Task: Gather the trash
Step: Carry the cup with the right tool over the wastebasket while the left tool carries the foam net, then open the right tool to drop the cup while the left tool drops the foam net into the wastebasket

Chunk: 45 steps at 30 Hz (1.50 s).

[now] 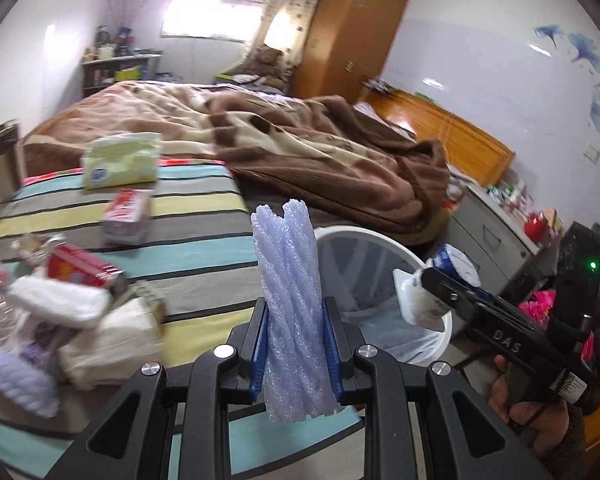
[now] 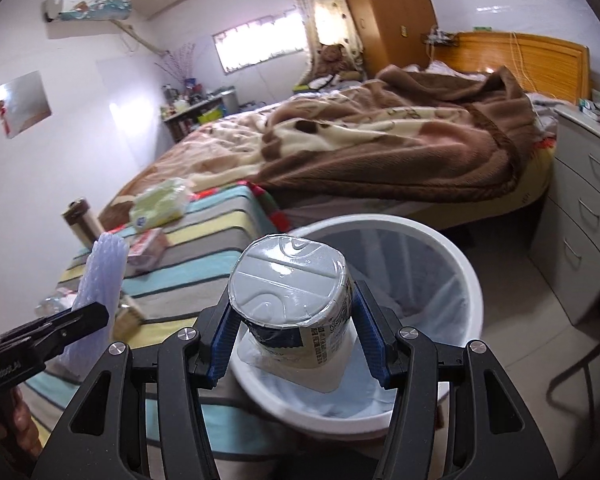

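My left gripper (image 1: 296, 356) is shut on a pale lilac foam net sleeve (image 1: 290, 300), held upright over the striped bed edge, just left of the white trash bin (image 1: 384, 240). My right gripper (image 2: 296, 328) is shut on a white and blue yogurt cup (image 2: 290, 296), held upside down over the bin's near rim (image 2: 472, 280). The bin has a clear liner. The right gripper with the cup also shows in the left wrist view (image 1: 432, 292), and the foam sleeve shows in the right wrist view (image 2: 100, 276).
More trash lies on the striped bedspread (image 1: 188, 248): a red and white box (image 1: 126, 216), a green tissue pack (image 1: 120, 162), a red packet (image 1: 80, 270), white tissues (image 1: 56, 300). A brown blanket (image 1: 320, 148) covers the bed. Grey drawers (image 2: 580, 216) stand right of the bin.
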Motion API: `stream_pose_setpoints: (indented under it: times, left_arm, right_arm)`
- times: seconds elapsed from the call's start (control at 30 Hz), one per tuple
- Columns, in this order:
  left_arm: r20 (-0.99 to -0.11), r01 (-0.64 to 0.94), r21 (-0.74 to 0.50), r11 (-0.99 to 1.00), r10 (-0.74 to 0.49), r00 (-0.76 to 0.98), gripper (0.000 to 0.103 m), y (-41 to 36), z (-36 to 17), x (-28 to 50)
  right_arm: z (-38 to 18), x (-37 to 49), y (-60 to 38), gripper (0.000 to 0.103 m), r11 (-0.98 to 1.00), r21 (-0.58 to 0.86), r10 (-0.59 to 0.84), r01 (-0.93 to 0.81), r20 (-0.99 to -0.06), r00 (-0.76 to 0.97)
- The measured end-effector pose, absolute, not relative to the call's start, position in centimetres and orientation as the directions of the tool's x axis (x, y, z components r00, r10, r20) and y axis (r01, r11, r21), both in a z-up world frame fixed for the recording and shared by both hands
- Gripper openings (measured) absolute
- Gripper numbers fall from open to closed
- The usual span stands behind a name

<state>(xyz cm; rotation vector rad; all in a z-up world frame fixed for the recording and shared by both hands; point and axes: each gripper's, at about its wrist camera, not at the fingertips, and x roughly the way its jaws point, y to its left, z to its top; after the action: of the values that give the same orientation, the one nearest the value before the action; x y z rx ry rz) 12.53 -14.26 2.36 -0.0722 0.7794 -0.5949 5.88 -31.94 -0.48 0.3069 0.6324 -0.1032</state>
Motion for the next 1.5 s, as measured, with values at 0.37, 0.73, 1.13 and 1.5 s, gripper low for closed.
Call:
stream_pose_setpoints:
  times: [0.37,0.73,1.13,1.5]
  left_arm:
    - [-0.68,0.563,-0.222,0.796,-0.54,0.495,0.026,-21.9,0.4,13.3]
    - [-0.714,0.575,-0.19,0.796,-0.514,0.476,0.027,-25.0,-1.2,14.2]
    - [-0.698,0.543,-0.192,0.817,-0.503,0.509,0.06,-23.4,-0.5,14.2]
    - [-0.666,0.474,-0.187,0.861,-0.465,0.583,0.061,-18.3,1.2,12.9]
  right_arm:
    - [-2.8,6.8,-35.6,0.056,0.937,0.23,-0.048,0.265,-0.664,0.746]
    - [-3.9,7.6,-37.8,0.056,0.924,0.22,-0.073,0.313,-0.701,0.709]
    - [-3.9,7.3,-37.7,0.076,0.919,0.231,-0.074,0.32,-0.695,0.715]
    - [-2.1,6.3,-34.5,0.076,0.934,0.249,-0.039,0.255,-0.64,0.768]
